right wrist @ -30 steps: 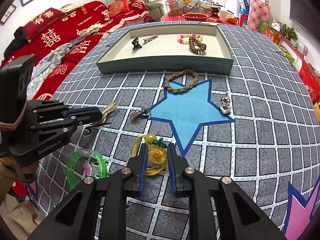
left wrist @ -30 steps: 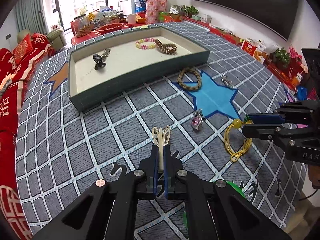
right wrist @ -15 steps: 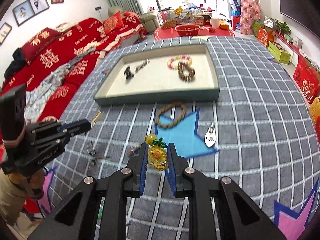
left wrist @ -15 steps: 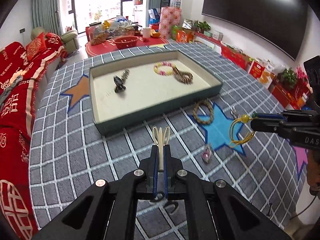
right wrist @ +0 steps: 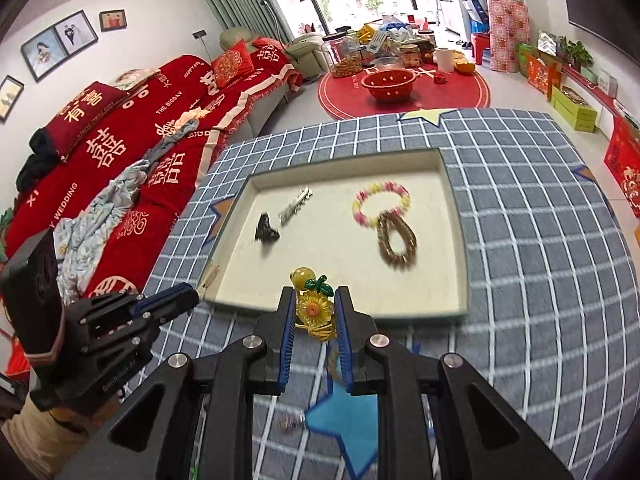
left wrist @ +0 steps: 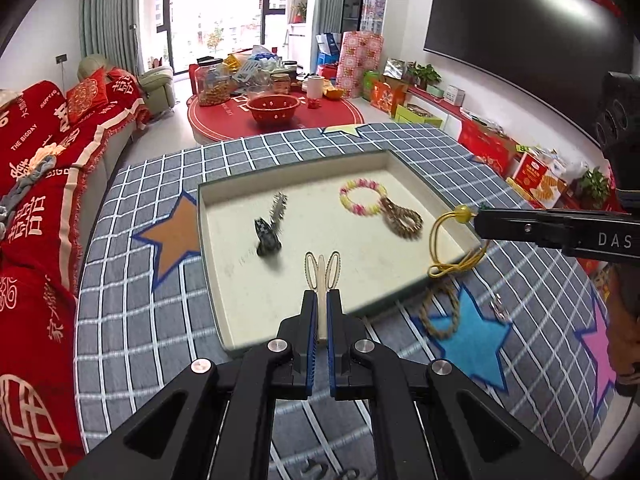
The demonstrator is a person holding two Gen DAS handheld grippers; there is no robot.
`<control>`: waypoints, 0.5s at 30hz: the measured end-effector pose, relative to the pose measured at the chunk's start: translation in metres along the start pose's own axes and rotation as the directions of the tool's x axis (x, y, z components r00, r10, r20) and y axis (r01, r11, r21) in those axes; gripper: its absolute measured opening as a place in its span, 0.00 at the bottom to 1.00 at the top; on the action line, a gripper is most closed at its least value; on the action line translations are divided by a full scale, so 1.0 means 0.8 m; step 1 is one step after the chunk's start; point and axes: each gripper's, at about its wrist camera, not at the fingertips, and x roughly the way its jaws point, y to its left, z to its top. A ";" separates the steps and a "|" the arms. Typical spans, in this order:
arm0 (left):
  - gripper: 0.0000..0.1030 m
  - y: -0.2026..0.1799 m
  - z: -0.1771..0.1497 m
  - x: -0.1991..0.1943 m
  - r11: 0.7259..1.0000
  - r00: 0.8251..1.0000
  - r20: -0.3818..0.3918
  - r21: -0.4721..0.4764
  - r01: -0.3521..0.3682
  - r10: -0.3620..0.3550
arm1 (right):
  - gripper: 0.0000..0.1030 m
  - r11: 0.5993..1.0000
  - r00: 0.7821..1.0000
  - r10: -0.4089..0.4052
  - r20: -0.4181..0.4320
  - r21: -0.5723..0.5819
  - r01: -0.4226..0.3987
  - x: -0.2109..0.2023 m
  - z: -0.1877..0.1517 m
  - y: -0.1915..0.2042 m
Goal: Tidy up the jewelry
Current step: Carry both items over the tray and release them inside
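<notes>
Both pieces are best carried clear over the near wall of the shallow rectangular cream-lined tray with teal walls [left wrist: 404,300], which rests on the grey checked worktop [left wrist: 140,320], lowered to bare lining away from the beaded bracelets, and only then released. The right tool [right wrist: 314,316] is clamped on a yellow elastic hair tie with a sunflower charm [right wrist: 314,310], held above the near wall. The left tool [left wrist: 320,312] is clenched on a pale gold rabbit-ear hair clip [left wrist: 322,270], held just over the tray's near part.

Bright window [left wrist: 224,20] daylight, fisheye bending, slight motion blur
</notes>
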 end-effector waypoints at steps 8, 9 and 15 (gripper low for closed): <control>0.17 0.011 0.027 0.050 1.000 0.999 -0.049 -0.023 -0.012 0.011 | 0.20 1.000 0.999 0.001 -0.035 0.008 -0.001 0.061 0.033 -0.003; 0.17 0.010 0.029 0.056 1.000 0.998 -0.055 -0.021 -0.013 0.012 | 0.20 1.000 0.999 0.002 -0.043 0.015 -0.002 0.070 0.035 -0.006; 0.17 0.008 0.041 0.101 0.999 0.995 -0.093 -0.013 -0.040 0.039 | 0.20 0.999 0.996 -0.014 -0.089 0.046 0.018 0.116 0.046 -0.026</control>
